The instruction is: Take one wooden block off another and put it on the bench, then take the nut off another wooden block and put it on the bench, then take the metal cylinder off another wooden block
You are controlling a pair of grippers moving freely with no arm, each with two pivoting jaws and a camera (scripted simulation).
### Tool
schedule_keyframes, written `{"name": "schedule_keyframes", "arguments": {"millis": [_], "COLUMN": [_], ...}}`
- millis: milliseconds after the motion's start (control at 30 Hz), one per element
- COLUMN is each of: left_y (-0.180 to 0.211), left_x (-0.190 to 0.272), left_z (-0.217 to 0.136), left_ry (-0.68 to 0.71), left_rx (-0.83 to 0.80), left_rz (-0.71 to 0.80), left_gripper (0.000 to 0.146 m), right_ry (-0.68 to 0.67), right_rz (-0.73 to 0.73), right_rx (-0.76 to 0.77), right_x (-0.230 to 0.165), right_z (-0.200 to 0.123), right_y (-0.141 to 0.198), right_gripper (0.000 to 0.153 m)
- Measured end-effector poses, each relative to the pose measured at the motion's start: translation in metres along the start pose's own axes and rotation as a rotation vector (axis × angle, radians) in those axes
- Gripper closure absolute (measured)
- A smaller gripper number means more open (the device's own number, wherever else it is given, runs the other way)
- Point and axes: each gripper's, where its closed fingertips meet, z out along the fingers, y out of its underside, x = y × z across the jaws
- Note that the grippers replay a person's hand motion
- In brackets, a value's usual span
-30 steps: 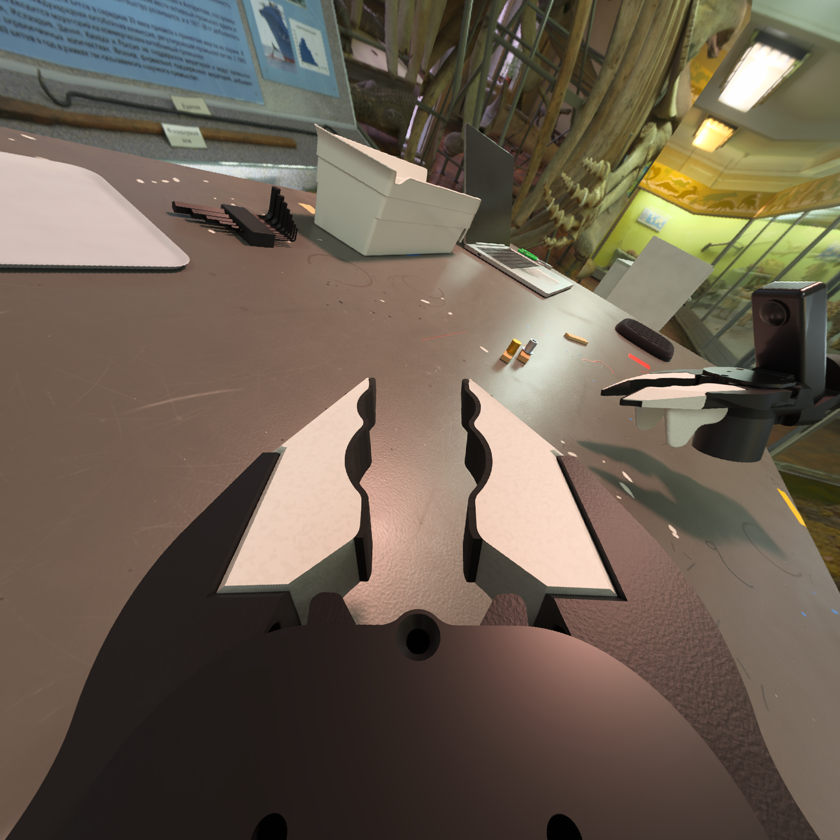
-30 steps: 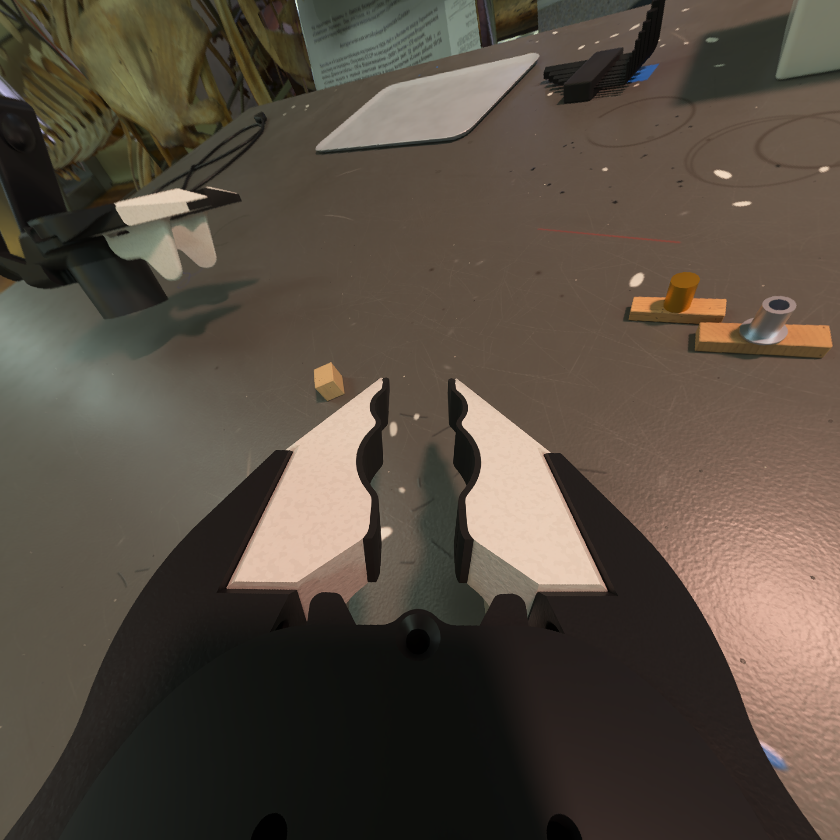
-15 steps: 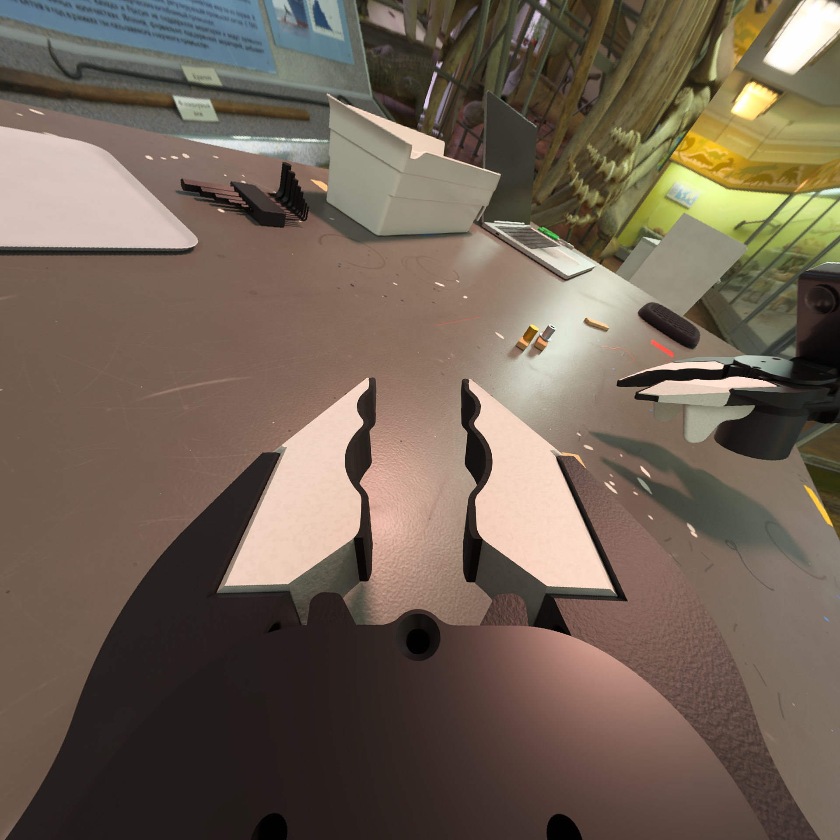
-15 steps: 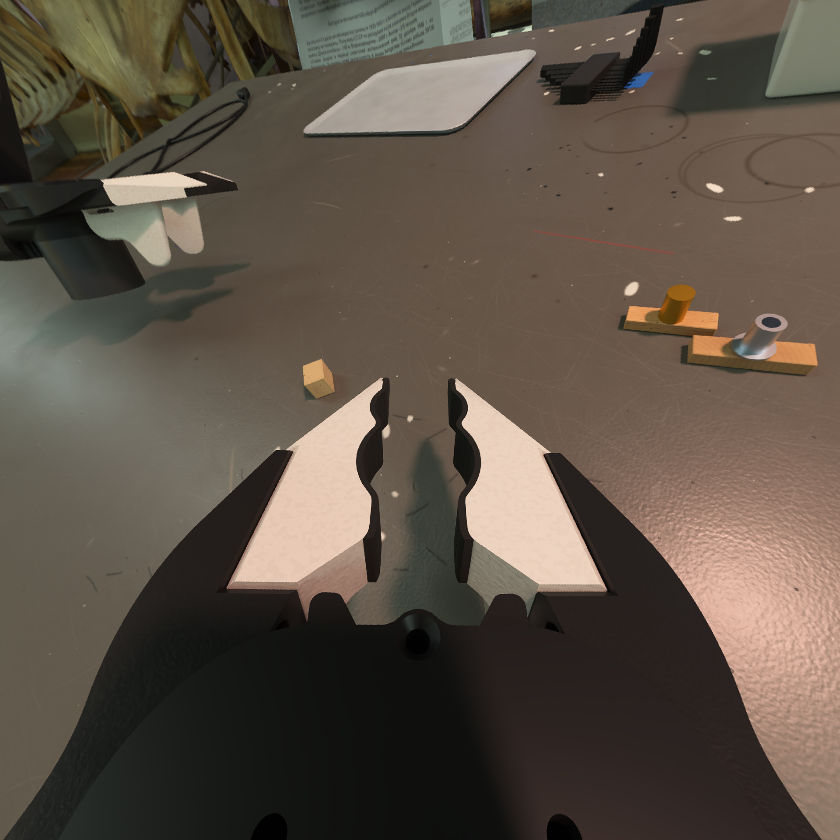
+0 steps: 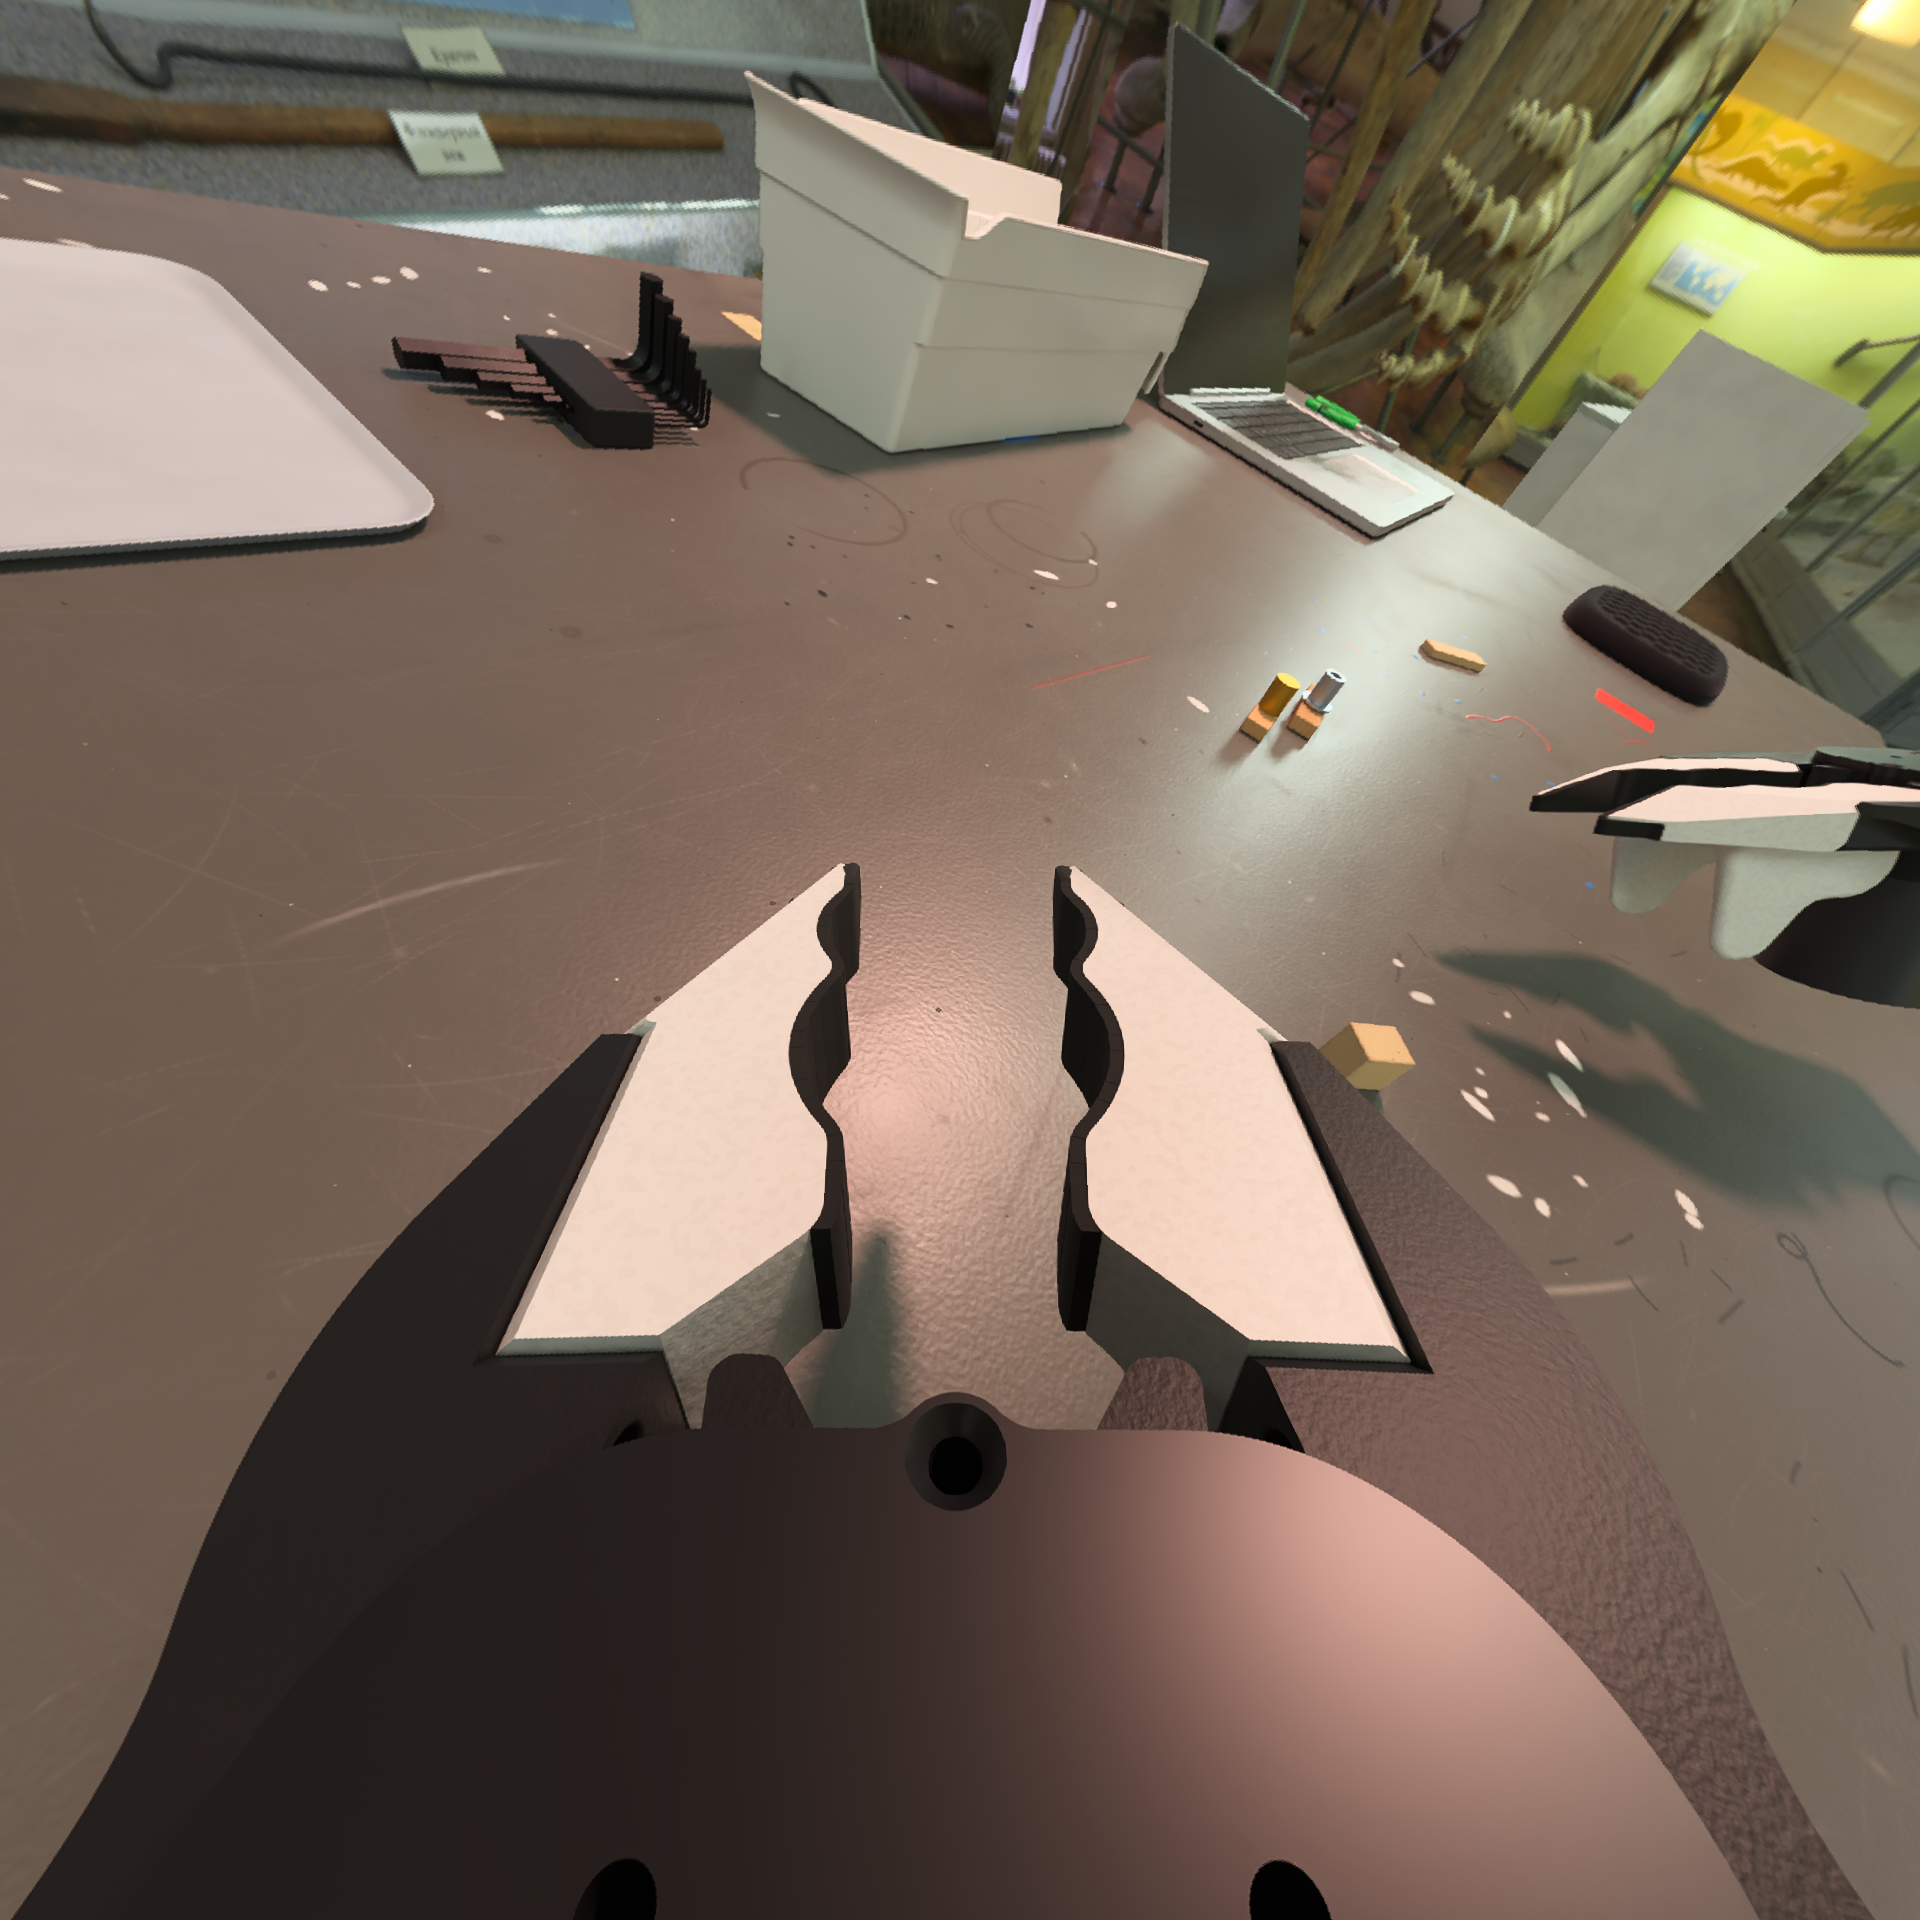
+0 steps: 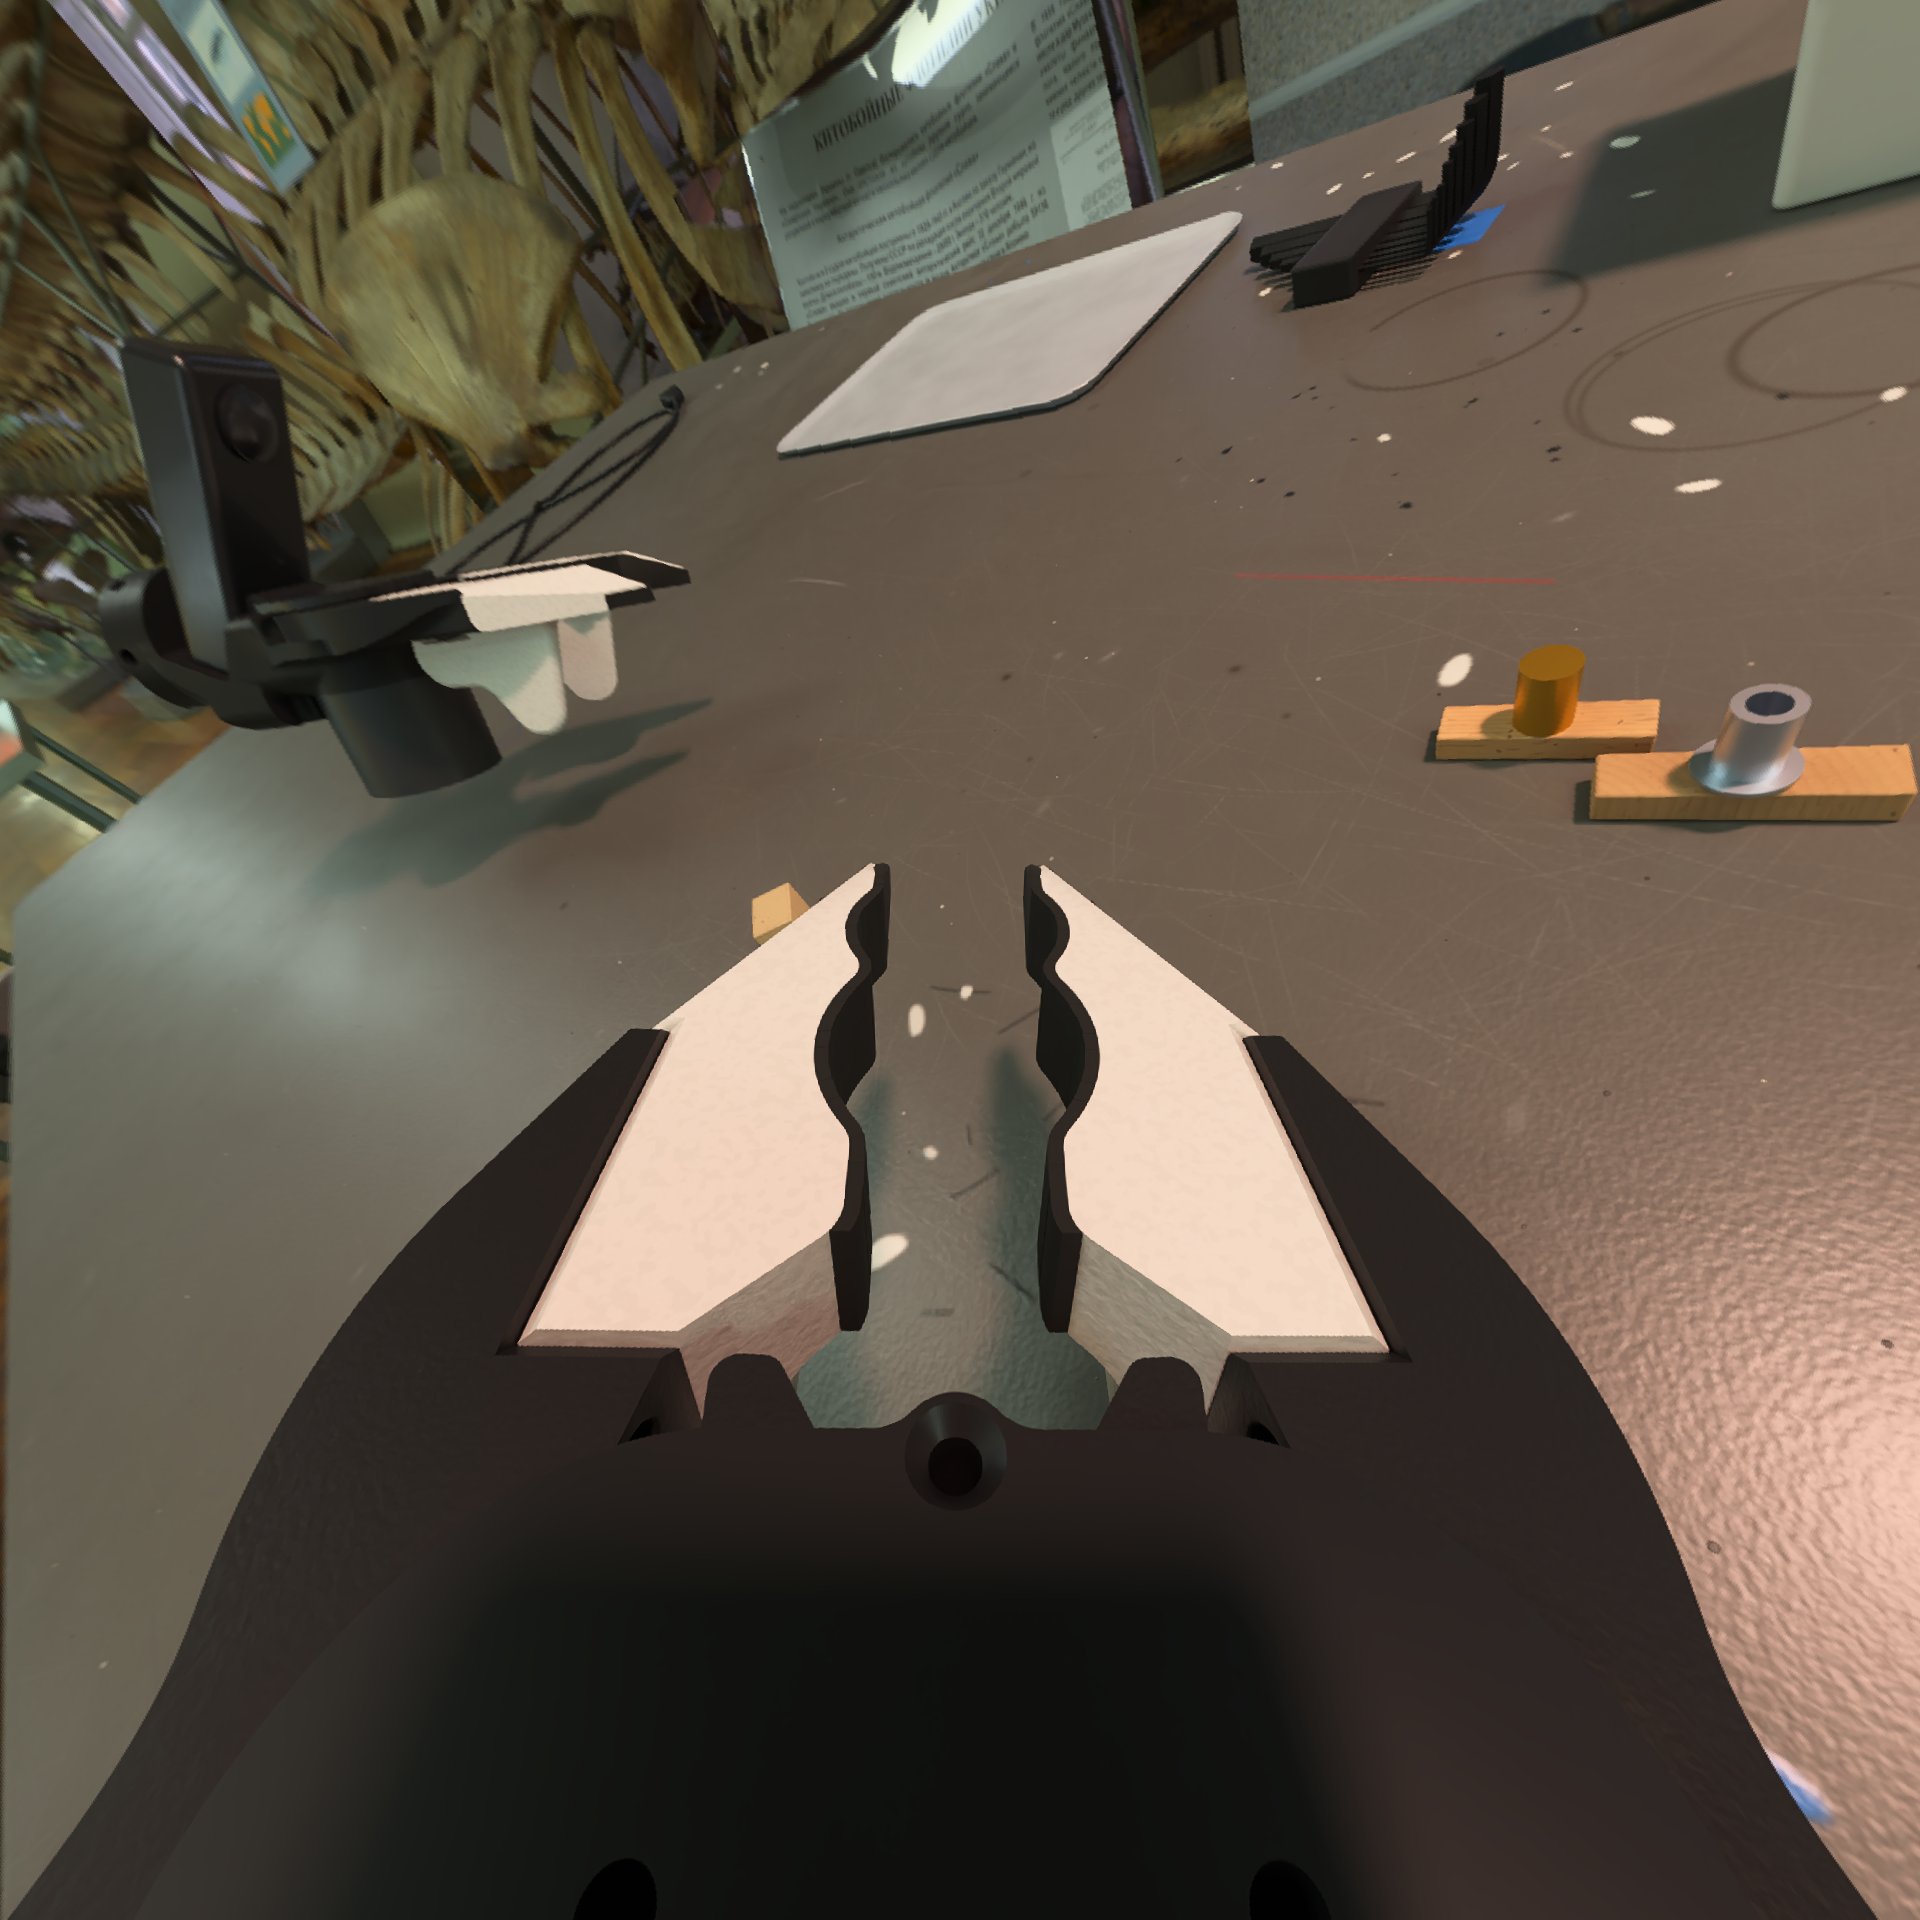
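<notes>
Both wrist views low over dark grey bench, facing roughly toward each other; shared: small tan wooden cube, two loaded wooden blocks.

small wooden cube: loose on bench, mid-surface | brass-coloured nut: upright on flat wooden block | silver flanged metal cylinder: upright, hollow, on second flat block, just beside | third wooden block: bare, nearer far edge

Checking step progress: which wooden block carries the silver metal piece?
The longer flat block, nearer the right gripper; the shorter block behind carries an orange cylinder.
</notes>
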Motion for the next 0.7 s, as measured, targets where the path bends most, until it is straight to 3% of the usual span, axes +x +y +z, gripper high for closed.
{"name": "schedule_keyframes", "arguments": {"millis": [700], "left_y": [-0.0001], "left_x": [-0.0018], "left_z": [0.0041], "left_ry": [-0.010], "left_rx": [-0.008], "left_rz": [-0.006], "left_gripper": [0.110], "right_ry": [-0.023], "right_rz": [0.034], "right_rx": [0.000], "right_x": [0.0012], "right_z": [0.0002], "right_y": [-0.0010], "right_gripper": [0.127]}}
